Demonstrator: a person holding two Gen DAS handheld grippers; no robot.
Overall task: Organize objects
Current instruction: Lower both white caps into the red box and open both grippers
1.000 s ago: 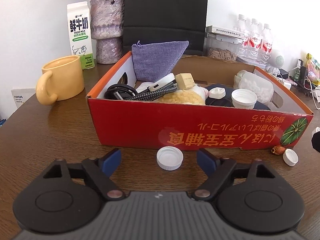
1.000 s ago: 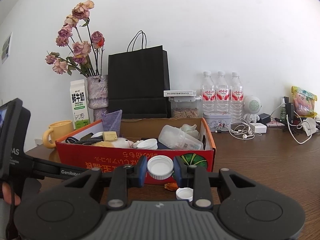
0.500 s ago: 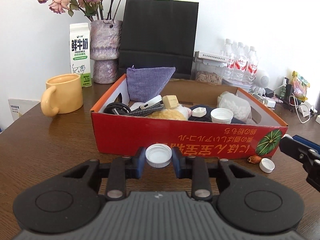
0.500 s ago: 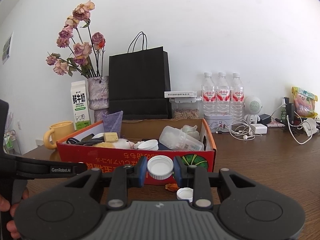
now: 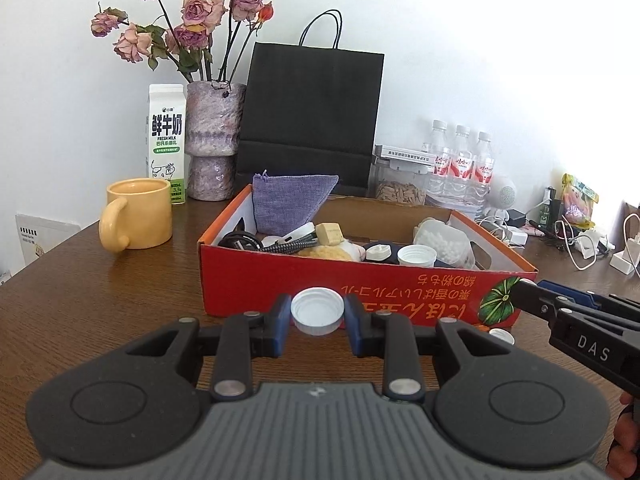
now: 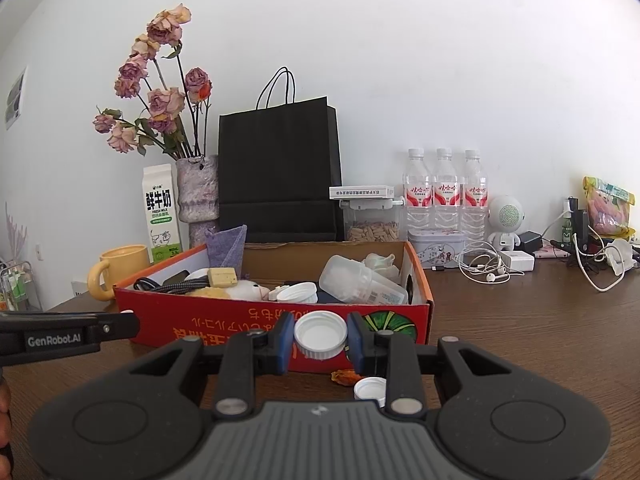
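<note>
Three water bottles (image 6: 444,192), one mug (image 5: 138,214), one red box (image 5: 360,292).

my left tongs (image 5: 317,322): matte black linkages, blue finger pads, silver pivot screws, ribbed grey housing | my right tongs (image 6: 320,338): same build, "DAS" printed white along its side | "GenRobot.AI" lettering on left's side | skin at frame edges

A plain white wall (image 6: 400,60) fills the view ahead of both grippers, brightly and evenly lit. Beneath them a dark brown wood-grain table (image 5: 100,312) runs forward to meet that wall. Far to the left, a small paper sheet (image 6: 16,98) is stuck on the wall.
</note>
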